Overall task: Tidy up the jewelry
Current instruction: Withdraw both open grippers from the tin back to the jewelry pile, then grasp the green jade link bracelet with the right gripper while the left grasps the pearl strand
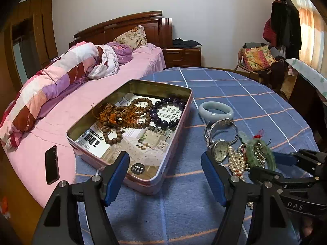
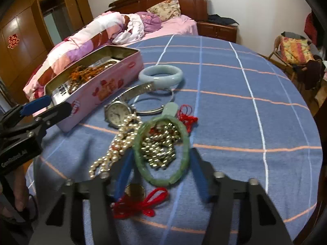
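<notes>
**Right claw straddling the green bangle**

The right claw (image 2: 159,171), jaws spread and empty, brackets the green bangle (image 2: 161,151) lying over pearls (image 2: 122,140) on the table (image 2: 245,112), apparently for pickup. The left claw (image 1: 165,175), also open, hovers at the tin (image 1: 130,130) already holding 2 kinds of beads.

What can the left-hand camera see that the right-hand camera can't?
Only the left view shows the purple bead bracelet inside the tin and a black phone on the bed. Only the right view shows the red cord and gold coin near the open right gripper. Both show the tin, pale bangle, watch, pearls and green bracelet.
</notes>
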Tool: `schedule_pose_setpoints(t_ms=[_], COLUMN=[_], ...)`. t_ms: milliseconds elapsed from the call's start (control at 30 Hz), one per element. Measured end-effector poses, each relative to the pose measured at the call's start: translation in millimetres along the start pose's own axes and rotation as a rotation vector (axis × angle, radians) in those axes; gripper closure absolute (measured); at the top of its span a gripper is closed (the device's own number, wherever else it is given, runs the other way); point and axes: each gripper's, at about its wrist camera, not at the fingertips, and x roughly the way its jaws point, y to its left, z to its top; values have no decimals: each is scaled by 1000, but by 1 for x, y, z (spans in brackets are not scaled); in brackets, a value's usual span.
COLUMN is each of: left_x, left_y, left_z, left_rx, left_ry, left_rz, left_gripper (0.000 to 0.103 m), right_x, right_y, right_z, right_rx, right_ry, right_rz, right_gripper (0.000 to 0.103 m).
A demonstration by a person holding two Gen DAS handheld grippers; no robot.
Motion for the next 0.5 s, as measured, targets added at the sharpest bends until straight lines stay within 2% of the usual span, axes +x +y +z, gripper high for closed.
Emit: schedule_pose_setpoints(t_ms=[33,200,367,500], left_x=[-1,-6,-7,-2], left_y=[0,-6,-22,-41], left_z=[0,2,-1,-5], left_rx=[-1,10,55,111], left_ry=[-2,-15,-6,22], left_rz=[-2,-17,-54,-102], left_gripper=[30,30,30,30], right_x=[0,-8,-26,-28], right_y=[1,-1,-8,-17], right_z=[-1,-2,-2,0], right_rx=[-5,0,12,18], right_ry=[-3,-31,-75,-72], right_rz=[3,-5,-28,-75], right_gripper=[60,69,73,73])
